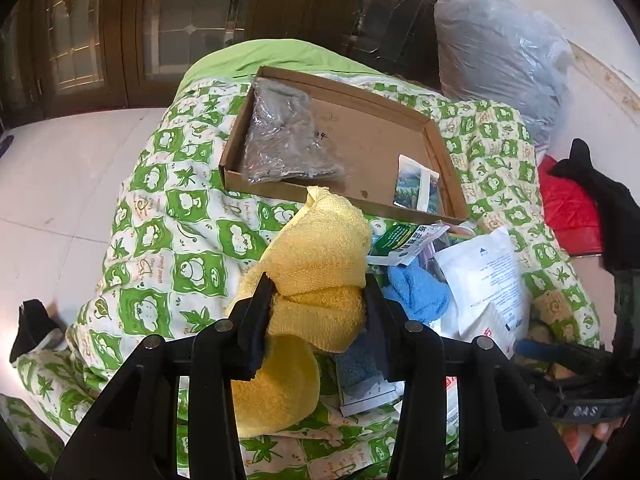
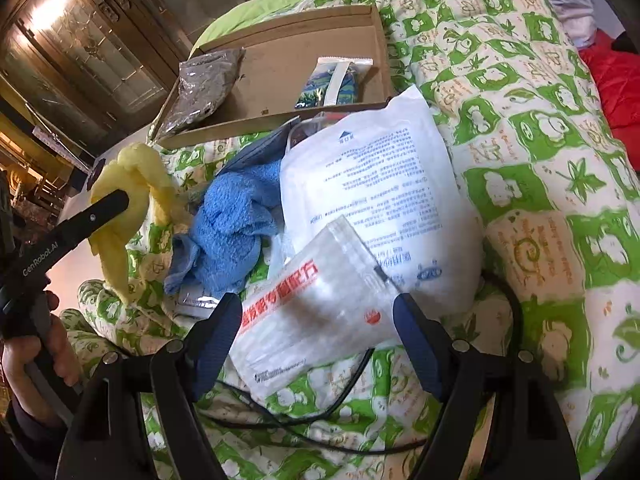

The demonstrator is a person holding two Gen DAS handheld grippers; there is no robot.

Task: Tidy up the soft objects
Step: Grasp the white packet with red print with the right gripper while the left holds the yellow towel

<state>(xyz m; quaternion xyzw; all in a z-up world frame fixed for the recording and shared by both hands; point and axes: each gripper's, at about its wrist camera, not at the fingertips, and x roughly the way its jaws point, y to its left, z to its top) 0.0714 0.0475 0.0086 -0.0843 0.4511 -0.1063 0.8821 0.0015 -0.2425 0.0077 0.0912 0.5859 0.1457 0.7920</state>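
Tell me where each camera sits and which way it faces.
Left wrist: on the left gripper, facing down over the quilt to the box; its fingers clamp a yellow towel.
Right wrist: on the right gripper, tilted down at a clear packet; its fingers are apart, and a hand shows.
Shared: box, yellow towel, blue towel, white bag.

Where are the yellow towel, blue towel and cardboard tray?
yellow towel (image 1: 320, 248): left wrist view, upper bunched part.
blue towel (image 2: 236, 224): right wrist view, middle fold.
cardboard tray (image 1: 368, 136): left wrist view, bare floor.
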